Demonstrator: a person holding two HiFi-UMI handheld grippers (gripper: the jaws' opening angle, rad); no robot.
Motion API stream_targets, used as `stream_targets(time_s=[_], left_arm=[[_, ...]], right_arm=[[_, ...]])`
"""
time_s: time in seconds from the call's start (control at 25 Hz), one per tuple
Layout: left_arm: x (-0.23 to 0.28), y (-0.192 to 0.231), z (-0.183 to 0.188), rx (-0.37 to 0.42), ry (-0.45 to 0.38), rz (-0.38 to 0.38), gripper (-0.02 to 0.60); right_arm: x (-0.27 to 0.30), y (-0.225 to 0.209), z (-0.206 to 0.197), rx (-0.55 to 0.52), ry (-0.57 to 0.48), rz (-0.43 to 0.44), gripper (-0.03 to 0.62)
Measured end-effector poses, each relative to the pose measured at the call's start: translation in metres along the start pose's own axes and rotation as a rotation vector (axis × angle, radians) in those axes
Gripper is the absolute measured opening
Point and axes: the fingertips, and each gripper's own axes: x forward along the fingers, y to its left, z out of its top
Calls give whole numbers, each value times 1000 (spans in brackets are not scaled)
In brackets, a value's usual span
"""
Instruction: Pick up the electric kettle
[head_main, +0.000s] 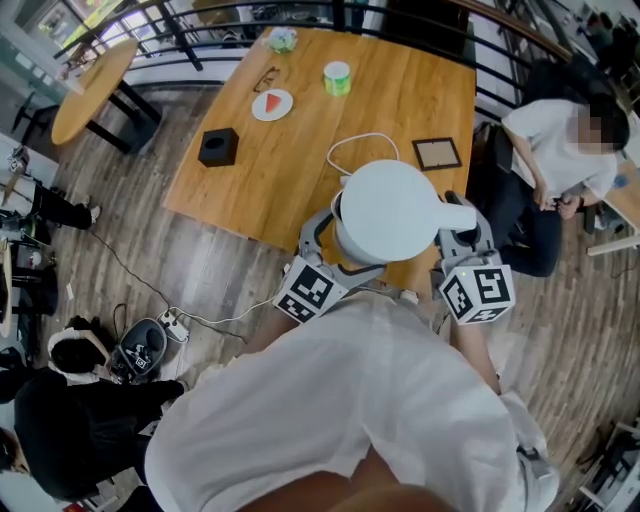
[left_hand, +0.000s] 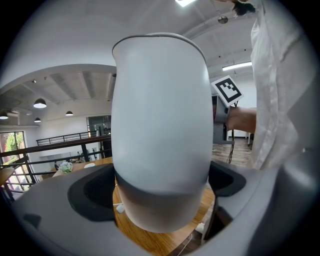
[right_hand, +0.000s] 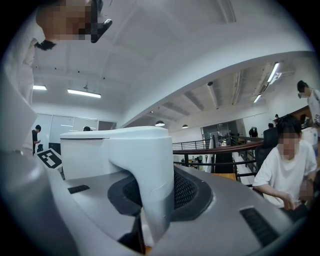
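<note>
- Right, the electric kettle (head_main: 393, 212) is at the near edge of the wooden table (head_main: 420, 90), dead ahead of me, between both grippers.
- left gripper (left_hand: 162, 192): one jaw on each side of the kettle's round body, dark pads against its lower band. It's clamped on.
- right gripper (right_hand: 159, 196): jaws closed on the kettle's handle (right_hand: 150, 160), which juts to the right in the head view.
- I can't tell whether the kettle's bottom is off the tabletop.
- white cable (head_main: 352, 140) loops on the table just behind the kettle.
- picture frame (head_main: 437, 153) lies flat, near the kettle on its far right.
- black box (head_main: 218, 146) is well off to the left.
- Far end of the table: plate (head_main: 272, 104) with a red slice, green cup (head_main: 338, 78), glasses (head_main: 267, 78). All are well apart from the kettle.
- seated person (head_main: 560, 150) is close by the table's right side, near my right gripper.
- power strip (head_main: 172, 322) and cords lie on the floor to the left.
</note>
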Motion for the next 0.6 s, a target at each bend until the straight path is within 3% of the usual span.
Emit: stream_targets(time_s=[0.6], left_arm=[[-6, 4, 4, 19, -8, 5, 579]], right_arm=[[2, 3, 3, -4, 0, -3, 81]])
